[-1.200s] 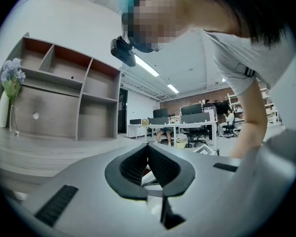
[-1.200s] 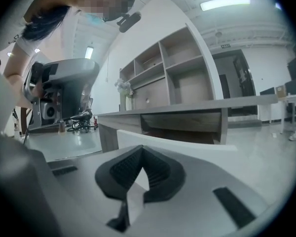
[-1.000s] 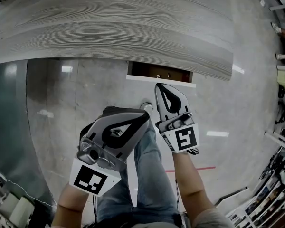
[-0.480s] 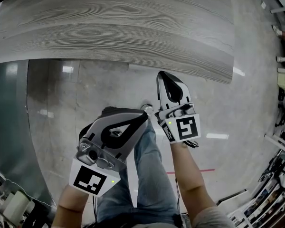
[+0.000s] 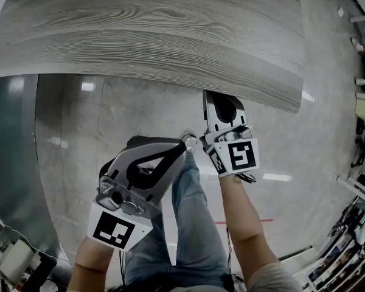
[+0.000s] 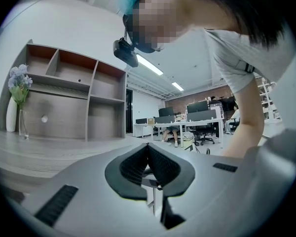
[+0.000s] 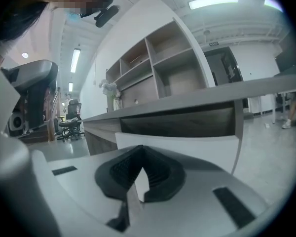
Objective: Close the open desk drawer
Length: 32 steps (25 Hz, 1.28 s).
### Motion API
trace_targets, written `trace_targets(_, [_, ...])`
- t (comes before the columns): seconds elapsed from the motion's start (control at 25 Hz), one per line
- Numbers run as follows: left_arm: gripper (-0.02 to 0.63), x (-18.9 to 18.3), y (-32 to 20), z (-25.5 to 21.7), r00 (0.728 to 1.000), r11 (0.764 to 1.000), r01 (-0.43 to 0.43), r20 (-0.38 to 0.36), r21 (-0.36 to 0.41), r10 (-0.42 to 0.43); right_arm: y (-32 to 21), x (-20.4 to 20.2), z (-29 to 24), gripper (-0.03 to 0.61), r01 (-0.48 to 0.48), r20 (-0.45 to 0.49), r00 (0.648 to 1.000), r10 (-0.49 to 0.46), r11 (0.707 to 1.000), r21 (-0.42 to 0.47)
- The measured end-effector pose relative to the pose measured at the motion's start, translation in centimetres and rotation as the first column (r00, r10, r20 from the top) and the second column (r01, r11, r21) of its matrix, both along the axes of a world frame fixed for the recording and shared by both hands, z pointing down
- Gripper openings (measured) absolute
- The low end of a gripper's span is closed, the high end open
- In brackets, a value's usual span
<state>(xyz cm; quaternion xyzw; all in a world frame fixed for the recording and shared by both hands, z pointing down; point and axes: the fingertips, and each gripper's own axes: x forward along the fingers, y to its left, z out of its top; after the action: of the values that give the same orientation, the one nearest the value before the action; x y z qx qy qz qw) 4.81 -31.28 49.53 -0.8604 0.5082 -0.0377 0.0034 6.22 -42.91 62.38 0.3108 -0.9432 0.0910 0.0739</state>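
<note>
Right gripper [image 7: 142, 146] has its jaws together, tips meeting, with nothing caught between them; its own view shows those tips just before the white front of the drawer [image 7: 197, 143], and whether they touch it I cannot tell; the front stands under the top of the desk [image 5: 146, 35], with a dark wooden recess showing above its upper edge; in the head view the gripper's nose reaches up to the near edge of the top and its tips are hidden beneath it; no part of the drawer shows past that edge; the marker cube faces up at the gripper's rear, and the forearm [image 5: 243, 218] runs back toward the bottom of the frame.

Left gripper [image 6: 147, 145] is likewise closed and empty, jaw tips pressed together; in the head view it is held lower and to the left, well apart from the desk, over the pale floor [image 5: 67, 139]; it is tilted up and to the right beside the leg [image 5: 194, 224] in jeans; a shoe [image 5: 190, 141] shows between the two grippers.

Left gripper view looks across the room: a shelf unit [image 6: 64, 98] stands against the wall; flowers [image 6: 18, 83] rise from a vase at its left end; far off are monitors [image 6: 200, 108] on tables, with chairs; the person leans in at upper right.
</note>
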Motion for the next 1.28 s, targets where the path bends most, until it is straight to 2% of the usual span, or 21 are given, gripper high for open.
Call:
trace_targets(0.24, [0.011,-0.2,0.5,-0.6,1.000,1.000,-0.005,0.007,0.003,0.005,1.5,0.8,-1.2,0.008,-0.018,0.026,0.999,0.019,1.000,-0.020])
trace_targets(0.52, [0.011,0.0,2.3,-5.9,0.999,0.999,-0.040,0.025,0.034,0.039,7.0,1.0,-9.3,0.008,0.024,0.053,0.998,-0.024,1.000,-0.007])
trace_targets(0.68, [0.011,0.3,3.4,-9.6,0.996,0.996,-0.067,0.065,0.052,0.063,9.3,1.3,-16.0,0.008,0.031,0.075,0.997,-0.033,0.999,0.032])
trace_targets(1.0, [0.011,0.5,4.8,-16.6,0.995,0.994,-0.076,0.069,0.079,0.070,13.8,2.0,-28.2,0.008,0.050,0.086,0.994,-0.065,0.984,0.169])
trace_targets(1.28, [0.011,0.6,7.8,-19.9,0.992,0.991,-0.106,0.079,0.078,0.100,19.6,2.1,-33.9,0.008,0.050,0.090,0.993,-0.073,0.971,0.236])
